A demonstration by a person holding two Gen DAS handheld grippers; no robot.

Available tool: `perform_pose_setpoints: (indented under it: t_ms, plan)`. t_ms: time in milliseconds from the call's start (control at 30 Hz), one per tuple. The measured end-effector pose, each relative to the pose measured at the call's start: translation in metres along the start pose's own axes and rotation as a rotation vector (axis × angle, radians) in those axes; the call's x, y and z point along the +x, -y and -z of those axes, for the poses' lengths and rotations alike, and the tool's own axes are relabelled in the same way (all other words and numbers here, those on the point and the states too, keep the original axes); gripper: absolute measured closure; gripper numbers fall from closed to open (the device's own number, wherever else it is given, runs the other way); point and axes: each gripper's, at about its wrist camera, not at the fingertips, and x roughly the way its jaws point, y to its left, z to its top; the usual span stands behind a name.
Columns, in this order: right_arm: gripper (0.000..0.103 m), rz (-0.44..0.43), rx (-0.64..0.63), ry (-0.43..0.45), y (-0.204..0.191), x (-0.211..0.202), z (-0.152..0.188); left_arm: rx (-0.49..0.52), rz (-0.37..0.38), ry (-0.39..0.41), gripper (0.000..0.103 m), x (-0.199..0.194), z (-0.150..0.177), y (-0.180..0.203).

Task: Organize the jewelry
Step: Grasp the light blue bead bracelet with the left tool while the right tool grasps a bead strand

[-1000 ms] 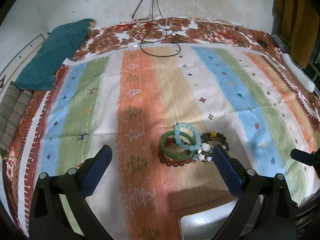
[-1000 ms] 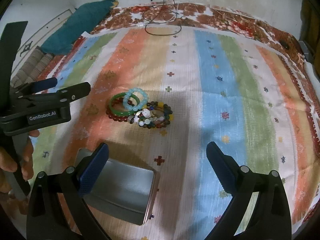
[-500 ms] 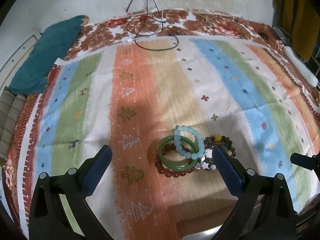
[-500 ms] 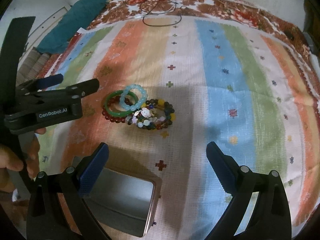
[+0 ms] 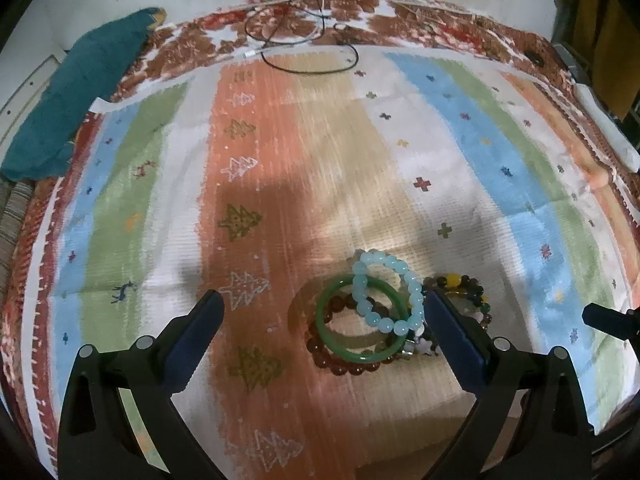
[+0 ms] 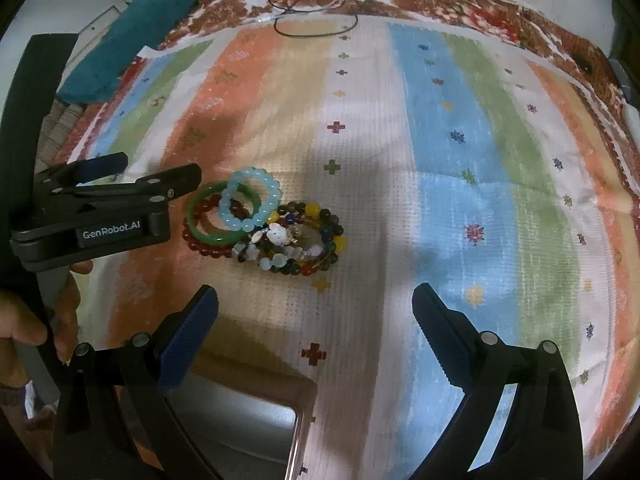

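A heap of bracelets lies on the striped cloth: a green bangle, a pale blue bead bracelet, a dark red bead bracelet and mixed coloured bead strands. My left gripper is open, low over the cloth, its fingers to either side of the green bangle. My right gripper is open above the cloth, nearer than the heap. A metal tin sits open at the near edge under the right gripper.
A teal cloth lies at the far left. A black cable loops at the far edge. A white object rests at the right edge. A person's hand holds the left gripper's handle.
My left gripper has moved forward and down, so the bracelets now sit between its fingers. The right gripper has drawn nearer to the heap. Both stay open.
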Motion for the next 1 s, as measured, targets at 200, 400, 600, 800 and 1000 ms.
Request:
perform_pose_setpoints:
  t_ms: [200,400,600,800,1000]
  plan:
    - [0.013,0.017,0.021,-0.033,0.004,0.016,-0.007,0.023,0.009,-0.024,0.006,0.017,-0.006,0.002]
    - [0.019,0.015,0.033,-0.056,0.003,0.027,-0.013,0.045,0.008,-0.042,0.007,0.029,-0.01,0.005]
    - [0.029,0.006,0.032,-0.079,-0.003,0.035,-0.017,0.061,0.014,-0.06,0.011,0.04,-0.013,0.008]
    - [0.045,-0.012,0.049,-0.118,-0.005,0.047,-0.018,0.064,0.021,-0.078,0.017,0.047,-0.017,0.005]
    - [0.056,-0.011,0.033,-0.129,-0.012,0.057,-0.022,0.084,0.025,-0.086,0.02,0.054,-0.018,0.01]
